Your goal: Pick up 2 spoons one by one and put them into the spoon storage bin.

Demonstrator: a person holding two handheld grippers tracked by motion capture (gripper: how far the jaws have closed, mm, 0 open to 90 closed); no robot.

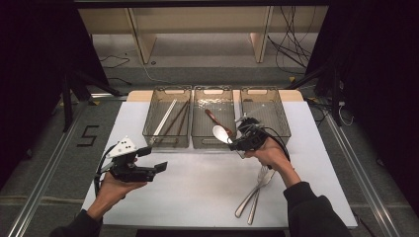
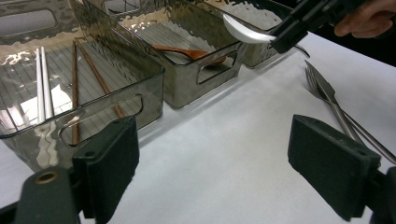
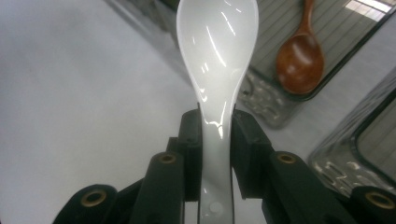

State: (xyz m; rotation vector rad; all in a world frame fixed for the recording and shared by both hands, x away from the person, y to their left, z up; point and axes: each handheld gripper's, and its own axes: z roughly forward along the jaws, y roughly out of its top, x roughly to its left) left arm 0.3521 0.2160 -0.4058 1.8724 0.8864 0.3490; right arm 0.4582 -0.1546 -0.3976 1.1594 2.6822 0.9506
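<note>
White spoon (image 3: pixel 217 60) gripped by handle in right gripper (image 1: pixel 240 139) jaws, above middle bin's (image 1: pixel 212 143) near edge, not yet dropped. Left gripper (image 1: pixel 153 159) jaws open, empty. Forks (image 1: pixel 257 190) remain on surface (image 1: pixel 197 182).

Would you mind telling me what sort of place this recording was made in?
Probably a lab recording bay: a white table ringed by black curtains, loose cables on the floor, three sorting bins and a white spoon clamped in the right gripper.

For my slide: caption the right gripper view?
Right hand-held gripper clamps a white spoon beside the bin holding a wooden spoon.
</note>
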